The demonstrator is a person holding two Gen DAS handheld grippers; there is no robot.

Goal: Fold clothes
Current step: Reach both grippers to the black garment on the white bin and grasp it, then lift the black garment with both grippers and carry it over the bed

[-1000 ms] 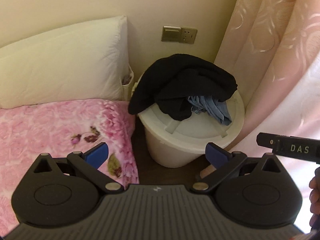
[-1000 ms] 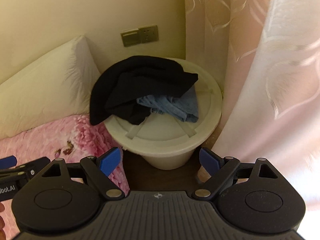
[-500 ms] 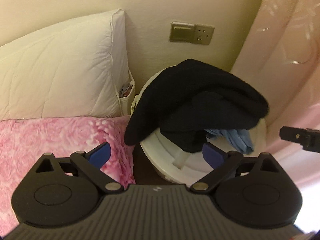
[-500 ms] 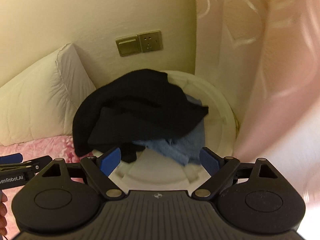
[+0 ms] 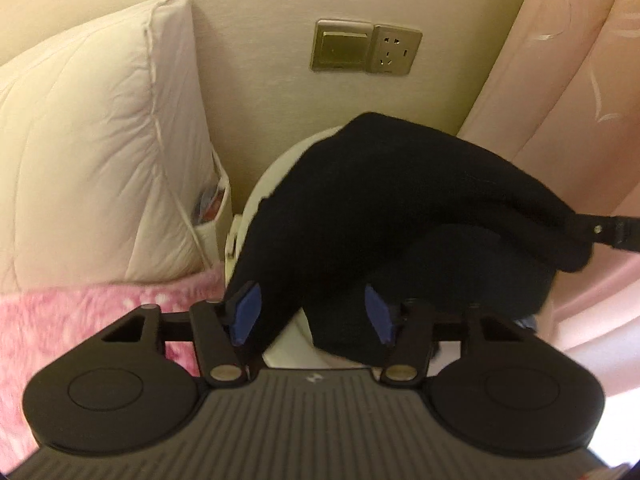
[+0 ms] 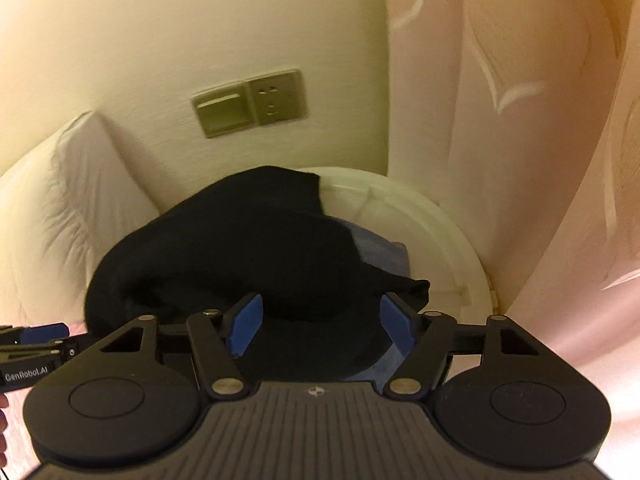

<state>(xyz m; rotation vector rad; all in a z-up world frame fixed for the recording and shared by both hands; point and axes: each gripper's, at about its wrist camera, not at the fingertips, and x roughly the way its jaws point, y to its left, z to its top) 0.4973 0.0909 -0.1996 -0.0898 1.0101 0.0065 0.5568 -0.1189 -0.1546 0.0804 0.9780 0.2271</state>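
Left gripper (image 5: 310,314): jaws closing, a hanging fold of the black garment (image 5: 400,216) between the blue pads, not yet pinched. Right gripper (image 6: 320,330): jaws also closing, the same garment's near edge between them, pads not pressing yet. Both were wide open and well back a second ago; now they sit at the pile, so pickup looks imminent.

Beyond the jaws the garment drapes over a white lidded bucket (image 6: 452,240), covering a blue denim piece (image 6: 380,246). Tight quarters: pillow (image 5: 100,152) left, pink curtain (image 6: 520,160) right, wall behind. Clear room lies only back toward the pink blanket (image 5: 60,312).
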